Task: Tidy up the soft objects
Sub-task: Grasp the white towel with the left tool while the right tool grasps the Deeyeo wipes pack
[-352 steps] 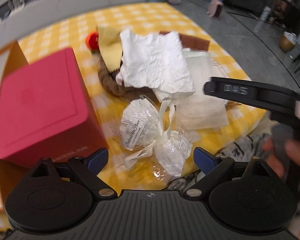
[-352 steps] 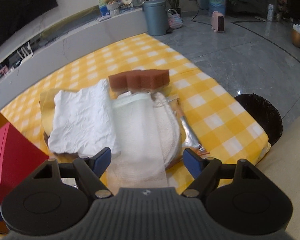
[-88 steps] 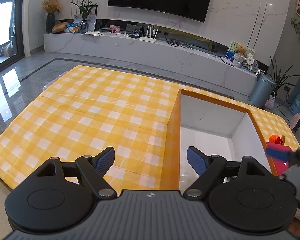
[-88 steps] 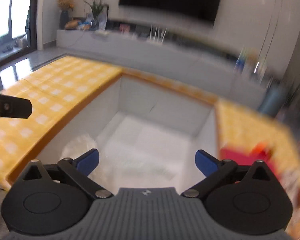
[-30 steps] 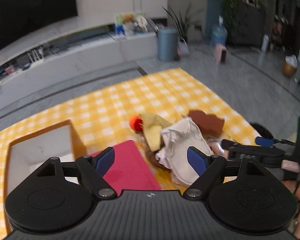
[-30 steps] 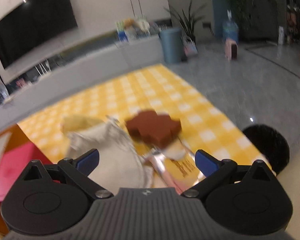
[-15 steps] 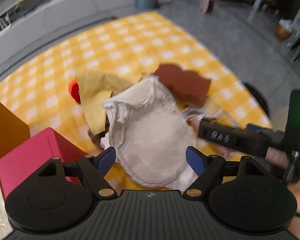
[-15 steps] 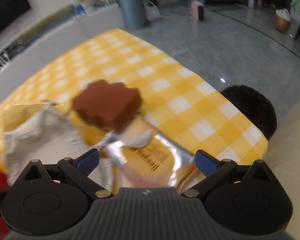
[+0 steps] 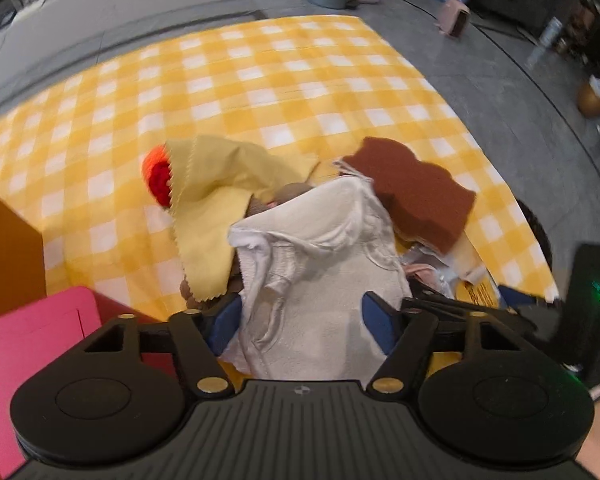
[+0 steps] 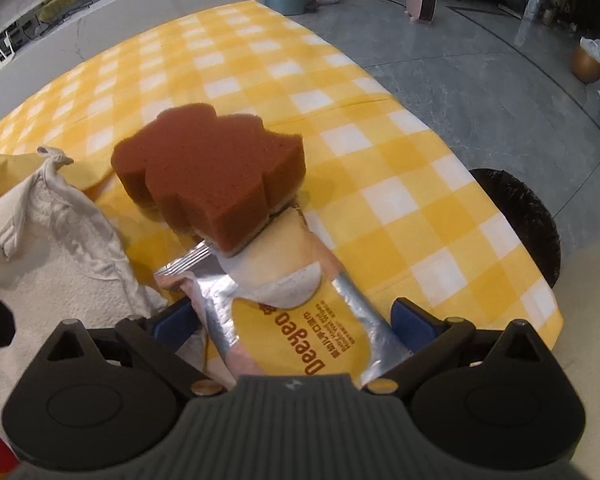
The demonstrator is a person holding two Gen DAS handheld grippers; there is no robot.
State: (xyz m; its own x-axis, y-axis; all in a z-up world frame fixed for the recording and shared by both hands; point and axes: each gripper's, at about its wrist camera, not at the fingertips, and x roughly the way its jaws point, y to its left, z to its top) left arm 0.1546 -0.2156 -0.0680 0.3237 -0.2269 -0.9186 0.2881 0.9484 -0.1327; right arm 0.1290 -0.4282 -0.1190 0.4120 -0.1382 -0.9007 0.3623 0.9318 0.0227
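Observation:
A pile of soft things lies on the yellow checked tablecloth. My left gripper is open, its fingers either side of a white towel. Beside the towel are a yellow cloth, an orange-red knitted ball and a brown sponge. My right gripper is open, its fingers either side of a silver and yellow packet. The brown sponge rests on the packet's far end. The towel lies to its left.
A pink-red lid and the orange wall of a box are at the left. The table's edge is close on the right, with a dark round stool below it. Grey floor lies beyond.
Both grippers have moved down and closer to the pile. The left one now straddles the towel, the right one the packet.

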